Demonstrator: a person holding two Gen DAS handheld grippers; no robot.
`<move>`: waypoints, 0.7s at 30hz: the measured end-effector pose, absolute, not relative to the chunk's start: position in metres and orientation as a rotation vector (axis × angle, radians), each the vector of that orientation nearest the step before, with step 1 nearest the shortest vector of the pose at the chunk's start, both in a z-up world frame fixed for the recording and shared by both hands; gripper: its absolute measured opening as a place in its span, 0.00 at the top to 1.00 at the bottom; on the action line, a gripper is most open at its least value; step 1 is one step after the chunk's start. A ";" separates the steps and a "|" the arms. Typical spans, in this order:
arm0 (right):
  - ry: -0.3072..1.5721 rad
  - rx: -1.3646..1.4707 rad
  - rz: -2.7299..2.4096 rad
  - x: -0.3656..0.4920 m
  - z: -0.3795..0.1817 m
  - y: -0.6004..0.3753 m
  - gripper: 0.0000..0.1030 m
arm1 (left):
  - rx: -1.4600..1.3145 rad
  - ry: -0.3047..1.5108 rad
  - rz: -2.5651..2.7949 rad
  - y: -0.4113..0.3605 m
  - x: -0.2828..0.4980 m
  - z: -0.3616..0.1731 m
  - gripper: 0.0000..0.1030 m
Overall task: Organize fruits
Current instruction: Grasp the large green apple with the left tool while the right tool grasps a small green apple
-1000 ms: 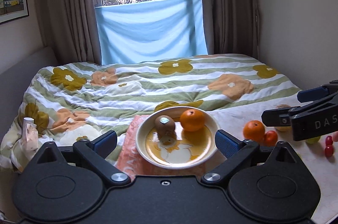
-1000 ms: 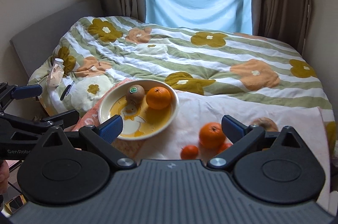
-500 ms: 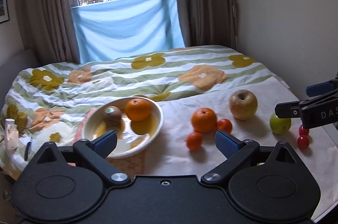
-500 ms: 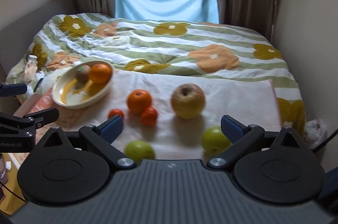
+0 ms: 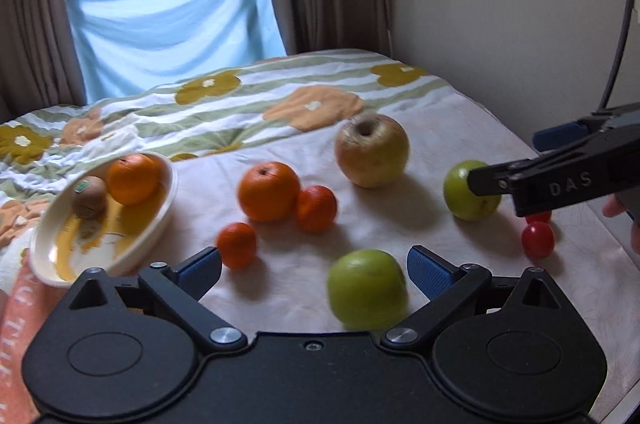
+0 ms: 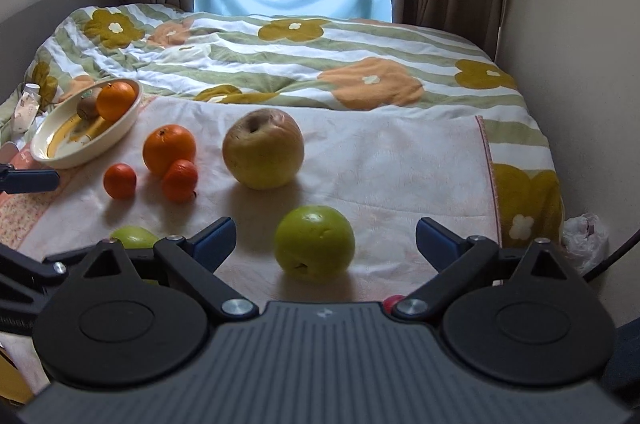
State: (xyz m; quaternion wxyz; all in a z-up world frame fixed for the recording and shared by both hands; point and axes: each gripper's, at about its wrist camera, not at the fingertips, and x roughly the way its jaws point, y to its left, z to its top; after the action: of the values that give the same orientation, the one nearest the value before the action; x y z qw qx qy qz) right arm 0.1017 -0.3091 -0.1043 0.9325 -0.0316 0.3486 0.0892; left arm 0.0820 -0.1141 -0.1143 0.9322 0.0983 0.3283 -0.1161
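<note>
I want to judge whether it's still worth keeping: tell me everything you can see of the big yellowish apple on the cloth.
The big apple is the largest fruit on the cloth, yellow-green with a dull reddish-brown blush towards the top. Its skin looks matte and somewhat wrinkled near the deep stem hollow, which faces up and towards the cameras. It rests on the pale cloth, apart from the other fruit, right of the large orange. Nothing else touches it.

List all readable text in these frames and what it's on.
"DAS": on the right claw arm, left wrist view.
"THE": partial white letters on the orange cloth at the lower left; the rest is cut off.
Kiwi sticker: too small to read.
Lettering on the left claw arm at the right wrist view's left edge: cut off, unreadable.
</note>
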 end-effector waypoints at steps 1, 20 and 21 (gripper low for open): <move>0.718 -0.064 0.189 0.104 -0.108 -0.310 0.00 | 0.199 0.681 -0.244 -0.117 0.084 -0.118 0.02; 0.778 -0.052 0.261 0.126 -0.133 -0.312 0.06 | 0.132 0.780 -0.257 -0.127 0.097 -0.142 0.33; 0.778 -0.051 0.263 0.127 -0.133 -0.311 0.07 | 0.128 0.782 -0.260 -0.127 0.097 -0.142 0.36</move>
State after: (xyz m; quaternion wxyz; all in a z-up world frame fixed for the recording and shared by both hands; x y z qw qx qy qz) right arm 0.1269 -0.3114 -0.1332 0.9164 -0.0248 0.3783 0.1280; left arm 0.0967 -0.1269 -0.1423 0.9142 0.0623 0.3800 -0.1262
